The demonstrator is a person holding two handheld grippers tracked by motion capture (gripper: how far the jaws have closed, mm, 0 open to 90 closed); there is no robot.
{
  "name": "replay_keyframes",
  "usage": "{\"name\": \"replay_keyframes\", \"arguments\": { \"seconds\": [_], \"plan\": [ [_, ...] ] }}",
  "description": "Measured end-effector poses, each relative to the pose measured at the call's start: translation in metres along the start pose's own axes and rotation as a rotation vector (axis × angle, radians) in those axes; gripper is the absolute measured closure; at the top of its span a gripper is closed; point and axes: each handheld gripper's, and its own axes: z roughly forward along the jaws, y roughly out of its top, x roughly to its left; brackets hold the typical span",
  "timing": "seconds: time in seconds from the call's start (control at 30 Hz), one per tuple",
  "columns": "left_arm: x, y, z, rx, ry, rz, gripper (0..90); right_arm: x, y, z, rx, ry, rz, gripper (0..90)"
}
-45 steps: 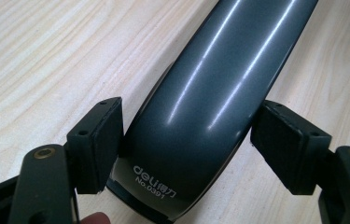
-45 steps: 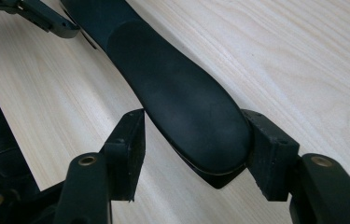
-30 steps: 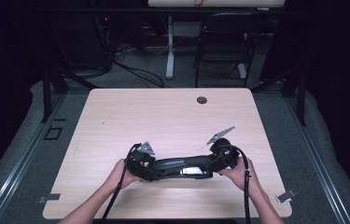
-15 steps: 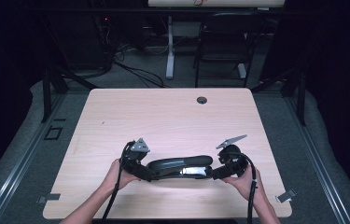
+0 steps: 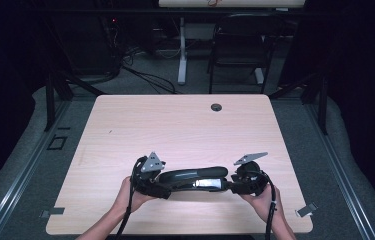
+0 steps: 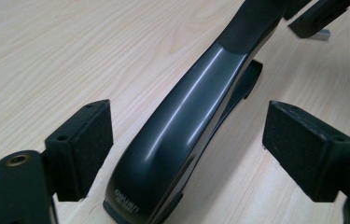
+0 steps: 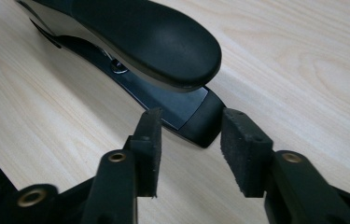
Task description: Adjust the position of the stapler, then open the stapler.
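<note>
High view: table (image 5: 185, 125) evenly lit from above, surroundings near black toward all 4 edges, slightly soft, low detail. Left gripper view: bright streak of glare along the stapler (image 6: 186, 135), nearest jaw parts at lower left blurred. Right gripper view: sharp at center, soft shadow under the stapler, bottom edge defocused.

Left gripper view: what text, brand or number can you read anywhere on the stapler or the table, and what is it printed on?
One small embossed mark at the near end of the black stapler, in the left gripper view: too small and blurred to read.
No other words, numbers or signs are legible on the stapler, the table or either gripper.
</note>
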Motion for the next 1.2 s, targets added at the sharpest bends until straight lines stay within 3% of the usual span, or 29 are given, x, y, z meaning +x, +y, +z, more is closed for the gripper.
{"name": "replay_keyframes", "arguments": {
  "seconds": [0.03, 0.17, 0.3, 0.4, 0.6, 0.63, 0.67, 0.73, 0.77, 0.83, 0.97, 1.0, 1.1, 1.2],
  "plan": [
    [-0.003, 0.000, 0.000, -0.010, 0.009, 0.009, 24.3, 0.000, 0.000, 0.001, 0.004, 0.001, -0.008, 65.7],
    [-0.018, 0.000, 0.003, -0.015, -0.029, 0.034, 35.8, 0.002, 0.001, 0.006, -0.008, 0.000, 0.010, 75.0],
    [-0.025, 0.001, 0.006, -0.023, -0.033, 0.048, 43.2, 0.004, 0.001, 0.013, 0.013, -0.011, -0.003, 75.8],
    [-0.031, 0.000, 0.014, -0.036, -0.052, 0.050, 59.8, 0.003, 0.000, 0.019, 0.011, -0.030, 0.009, 80.0],
    [-0.042, -0.001, 0.026, -0.048, -0.054, 0.065, 80.2, 0.003, -0.006, 0.022, 0.012, -0.041, 0.014, 84.5],
    [-0.051, -0.003, 0.029, -0.077, -0.004, 0.083, 82.5, 0.003, -0.007, 0.024, 0.004, -0.055, 0.028, 84.5],
    [-0.055, -0.004, 0.030, -0.097, 0.018, 0.091, 85.1, 0.004, -0.007, 0.025, -0.007, -0.055, 0.035, 84.3],
    [-0.061, -0.005, 0.031, -0.107, 0.038, 0.094, 88.3, 0.006, -0.004, 0.024, -0.011, -0.083, 0.032, 84.3],
    [-0.069, -0.005, 0.036, -0.124, 0.062, 0.103, 90.0, 0.006, -0.003, 0.025, -0.031, -0.081, 0.046, 84.4],
    [-0.073, -0.005, 0.040, -0.116, 0.067, 0.106, 90.0, 0.007, -0.003, 0.025, -0.042, -0.083, 0.059, 84.6],
    [-0.081, -0.009, 0.055, -0.087, 0.065, 0.068, 90.0, 0.014, -0.006, 0.032, -0.073, -0.099, 0.099, 86.9],
    [-0.084, -0.012, 0.062, -0.070, 0.068, 0.056, 90.0, 0.018, -0.014, 0.039, -0.123, -0.134, 0.112, 88.7],
    [-0.086, -0.013, 0.069, -0.062, 0.068, 0.040, 90.0, 0.021, -0.022, 0.042, -0.179, -0.131, 0.109, 88.8],
    [-0.089, -0.014, 0.083, -0.067, 0.078, -0.028, 90.0, 0.021, -0.036, 0.052, -0.234, -0.126, 0.104, 86.1]
  ]
}}
